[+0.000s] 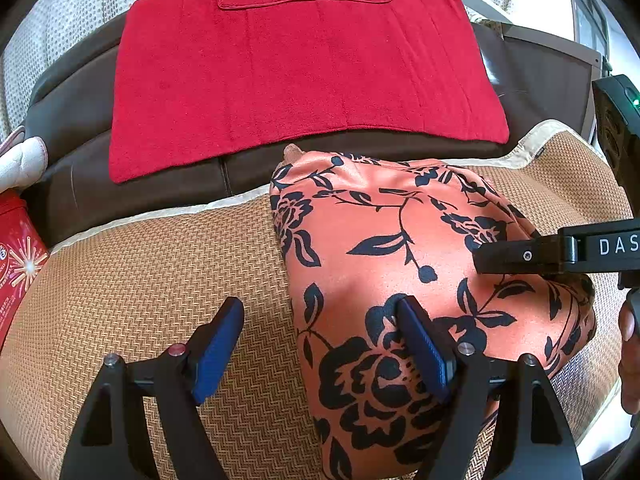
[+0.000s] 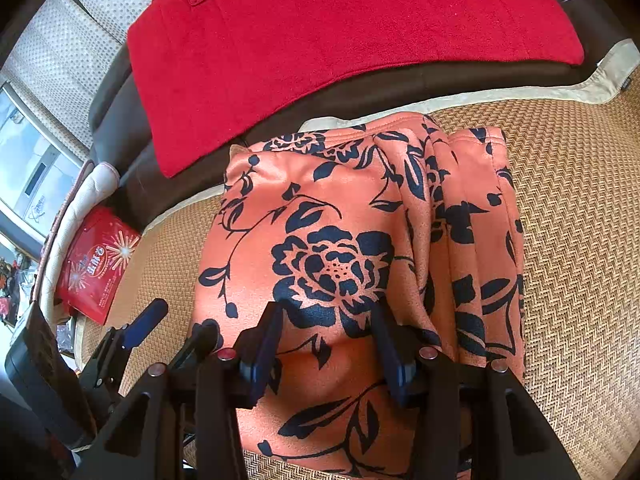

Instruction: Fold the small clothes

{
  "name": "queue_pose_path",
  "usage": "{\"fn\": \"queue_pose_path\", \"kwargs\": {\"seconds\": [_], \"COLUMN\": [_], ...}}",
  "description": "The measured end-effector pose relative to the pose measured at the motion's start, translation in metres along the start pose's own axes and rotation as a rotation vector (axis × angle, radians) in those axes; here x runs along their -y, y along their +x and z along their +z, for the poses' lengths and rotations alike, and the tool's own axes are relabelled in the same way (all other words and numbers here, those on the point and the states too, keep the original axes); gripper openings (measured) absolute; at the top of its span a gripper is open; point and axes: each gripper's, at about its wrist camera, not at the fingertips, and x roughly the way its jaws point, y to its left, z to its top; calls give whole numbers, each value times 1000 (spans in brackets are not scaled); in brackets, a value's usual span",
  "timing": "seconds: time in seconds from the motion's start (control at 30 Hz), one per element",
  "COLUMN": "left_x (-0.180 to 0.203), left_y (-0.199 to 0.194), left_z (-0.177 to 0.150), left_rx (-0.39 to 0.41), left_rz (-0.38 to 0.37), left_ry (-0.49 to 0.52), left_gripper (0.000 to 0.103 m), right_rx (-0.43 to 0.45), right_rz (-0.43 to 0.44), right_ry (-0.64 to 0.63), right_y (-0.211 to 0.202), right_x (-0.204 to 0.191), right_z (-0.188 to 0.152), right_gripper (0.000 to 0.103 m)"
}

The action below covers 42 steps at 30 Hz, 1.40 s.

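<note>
Folded orange floral garment (image 1: pixel 400 240) on woven mat (image 1: pixel 140 272), just below red towel (image 1: pixel 300 72). Left hand-held gripper (image 1: pixel 320 344) spread wide over garment's left edge, gripping nothing. Right hand-held gripper (image 2: pixel 328 340) half-open, fabric between pads; grip unclear.

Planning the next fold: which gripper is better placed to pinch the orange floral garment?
Right. The right gripper has both fingers over the floral garment. The left gripper straddles its edge, one finger over the woven mat.

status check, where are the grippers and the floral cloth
Left hand-held gripper open at floral garment edge. Right hand-held gripper open, over it. Garment folded on woven mat. Nothing blocking.
</note>
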Motion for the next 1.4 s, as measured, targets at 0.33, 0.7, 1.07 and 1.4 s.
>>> {"fn": "queue_pose_path", "kwargs": {"seconds": [0.33, 0.7, 1.07, 1.4], "left_x": [0, 0, 2, 7], "left_y": [0, 0, 1, 3], "left_z": [0, 0, 0, 1], "left_rx": [0, 0, -1, -2], "left_rz": [0, 0, -1, -7], "left_ry": [0, 0, -3, -7], "left_gripper": [80, 80, 80, 80], "right_rx": [1, 2, 4, 4], "right_rz": [-1, 0, 17, 44], "right_ry": [1, 1, -3, -3], "right_y": [0, 0, 0, -2], "right_x": [0, 1, 1, 5], "right_z": [0, 0, 0, -1], "right_gripper": [51, 51, 51, 51]}}
